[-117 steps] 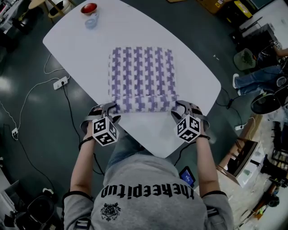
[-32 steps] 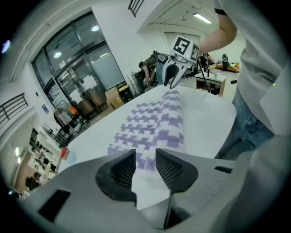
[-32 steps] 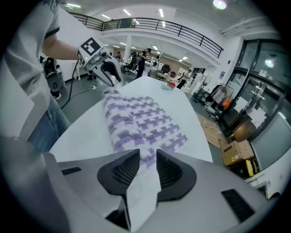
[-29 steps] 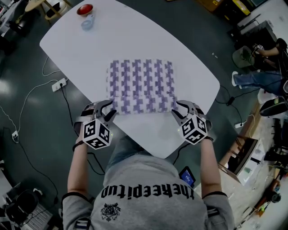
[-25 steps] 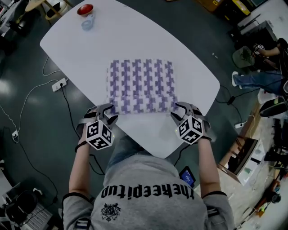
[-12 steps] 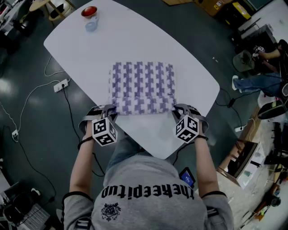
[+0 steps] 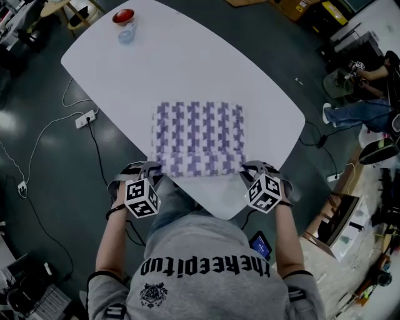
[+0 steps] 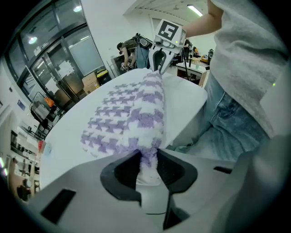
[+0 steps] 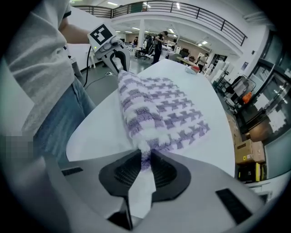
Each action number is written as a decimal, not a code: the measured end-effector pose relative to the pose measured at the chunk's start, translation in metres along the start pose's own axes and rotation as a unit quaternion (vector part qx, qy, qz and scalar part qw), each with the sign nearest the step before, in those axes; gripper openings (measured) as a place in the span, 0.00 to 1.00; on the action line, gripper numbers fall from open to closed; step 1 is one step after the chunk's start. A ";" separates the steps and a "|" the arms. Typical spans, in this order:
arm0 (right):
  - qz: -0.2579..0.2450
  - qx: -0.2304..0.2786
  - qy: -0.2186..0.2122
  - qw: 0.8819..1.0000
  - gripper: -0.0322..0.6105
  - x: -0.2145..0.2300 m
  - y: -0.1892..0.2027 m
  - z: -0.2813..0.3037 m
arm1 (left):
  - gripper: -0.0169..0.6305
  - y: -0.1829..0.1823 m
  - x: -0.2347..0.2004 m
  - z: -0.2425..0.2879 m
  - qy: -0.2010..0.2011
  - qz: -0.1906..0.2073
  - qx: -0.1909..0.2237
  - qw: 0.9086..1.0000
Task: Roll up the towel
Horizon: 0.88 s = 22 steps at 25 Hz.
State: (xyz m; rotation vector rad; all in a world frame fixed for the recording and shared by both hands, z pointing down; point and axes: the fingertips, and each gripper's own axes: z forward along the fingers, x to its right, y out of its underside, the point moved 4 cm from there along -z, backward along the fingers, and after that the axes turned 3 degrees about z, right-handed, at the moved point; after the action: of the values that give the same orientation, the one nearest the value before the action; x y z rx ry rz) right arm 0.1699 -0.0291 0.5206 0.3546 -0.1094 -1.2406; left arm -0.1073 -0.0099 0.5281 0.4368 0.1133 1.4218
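Purple-and-white terry is being pinched at both near corners: the left gripper (image 7: 152,169) is clamping its pads on the towel (image 7: 199,134) at the lower left end of the turned-over hem, and the right gripper (image 7: 247,167) is clamping on the lower right end. Each gripper view is showing cloth squeezed thin between the jaws. The near edge is lying folded over into a thick band, touching the flat remainder, which is spreading away toward the middle of the frame, close to the table's near rim.

The fabric is looking soft, light and floppy, so it will probably be sagging between the two holds and slipping loose rather than tearing. Holding it at the very ends of the fold is seeming sound, provided both sides are turning over evenly, or the roll will be skewing.

The white table (image 7: 187,69) underneath is looking smooth, so the towel may be sliding on it. At the upper left a small red-topped container (image 7: 124,19) is sitting well apart from the towel. Beyond, a power strip (image 7: 86,117) and cables are lying on the dark floor at the left, and a seated person (image 7: 356,111) is showing at the right edge
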 end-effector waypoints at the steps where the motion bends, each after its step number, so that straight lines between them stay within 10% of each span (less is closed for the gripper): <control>1: 0.002 0.000 -0.002 1.000 0.15 0.001 0.000 0.001 | 0.19 0.000 -0.001 0.001 0.003 -0.003 0.000 1.000; 22: 0.089 0.043 0.055 0.994 0.16 0.054 -0.025 -0.004 | 0.21 0.003 -0.066 -0.001 0.001 -0.120 0.066 0.991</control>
State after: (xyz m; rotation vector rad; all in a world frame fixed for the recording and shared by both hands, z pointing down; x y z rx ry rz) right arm 0.1664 -0.0863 0.5033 0.4773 -0.0972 -1.0396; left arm -0.1204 -0.0731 0.5162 0.5129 0.2539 1.1826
